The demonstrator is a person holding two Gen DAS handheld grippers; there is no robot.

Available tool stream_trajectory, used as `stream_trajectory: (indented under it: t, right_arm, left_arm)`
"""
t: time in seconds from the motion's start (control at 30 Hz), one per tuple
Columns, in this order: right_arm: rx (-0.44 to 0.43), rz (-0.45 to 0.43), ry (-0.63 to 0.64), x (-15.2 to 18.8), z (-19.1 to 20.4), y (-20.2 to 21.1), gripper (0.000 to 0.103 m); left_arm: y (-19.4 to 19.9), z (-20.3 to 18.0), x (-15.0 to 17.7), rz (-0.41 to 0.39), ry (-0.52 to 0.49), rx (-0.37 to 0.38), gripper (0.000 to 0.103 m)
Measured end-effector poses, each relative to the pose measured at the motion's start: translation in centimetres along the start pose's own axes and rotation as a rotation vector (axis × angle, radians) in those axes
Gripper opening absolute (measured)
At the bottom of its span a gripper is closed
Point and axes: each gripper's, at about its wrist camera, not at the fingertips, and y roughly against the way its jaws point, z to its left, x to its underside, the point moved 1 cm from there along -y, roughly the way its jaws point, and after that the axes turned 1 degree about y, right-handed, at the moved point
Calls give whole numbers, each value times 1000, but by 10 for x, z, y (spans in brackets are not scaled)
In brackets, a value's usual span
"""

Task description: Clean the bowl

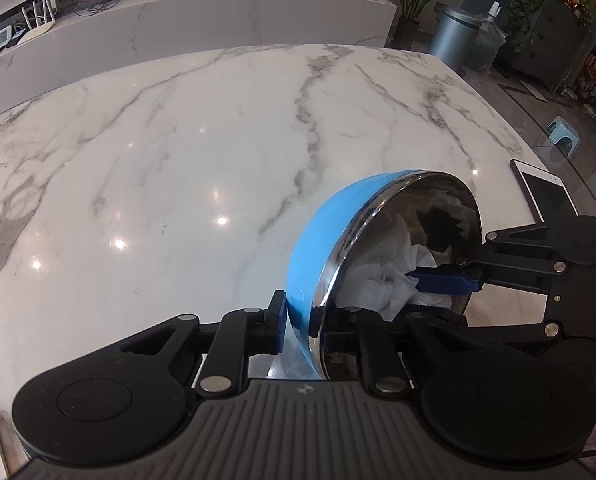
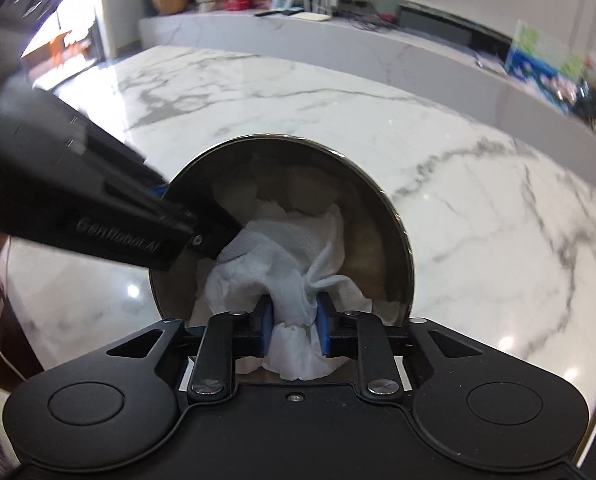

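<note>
A bowl (image 1: 330, 236), blue outside and shiny steel inside, is held tilted on its side above the marble table. My left gripper (image 1: 300, 320) is shut on the bowl's rim. My right gripper (image 2: 296, 328) is shut on a crumpled white paper towel (image 2: 294, 248) and presses it into the bowl's steel inside (image 2: 370, 232). The right gripper (image 1: 442, 280) and the towel (image 1: 382, 276) also show in the left wrist view, inside the bowl. The left gripper's body (image 2: 98, 208) enters the right wrist view from the left, at the bowl's rim.
The white marble table (image 1: 178, 160) spreads under the bowl. A white tablet (image 1: 542, 192) lies at its right edge. Beyond stand a marble counter (image 1: 218, 12) with routers and boxes, a grey bin (image 1: 454, 36) and a small blue stool (image 1: 564, 130) on the floor.
</note>
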Motion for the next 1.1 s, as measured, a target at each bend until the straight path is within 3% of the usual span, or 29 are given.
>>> stream_trajectory:
  t: [0.23, 0.5, 0.53, 0.6, 0.87, 1.1]
  right_arm:
    - [-43, 4, -125, 1, -20, -1, 18]
    - [-59, -1, -207, 0, -28, -2, 17]
    - [-60, -2, -210, 0, -29, -2, 17]
    - [-68, -4, -223, 0, -30, -2, 17]
    - [-76, 2, -202, 0, -29, 9, 15]
    - [45, -10, -40, -5, -13, 22, 15]
  left_arm:
    - [-3, 8, 4, 29, 77, 57, 37]
    - [-7, 14, 10, 52, 147, 116, 39]
    - [-7, 14, 10, 50, 153, 119, 37]
    - [-8, 16, 9, 44, 163, 127, 18]
    - [-4, 22, 5, 9, 193, 123, 13]
    - [-5, 31, 3, 18, 262, 146, 12]
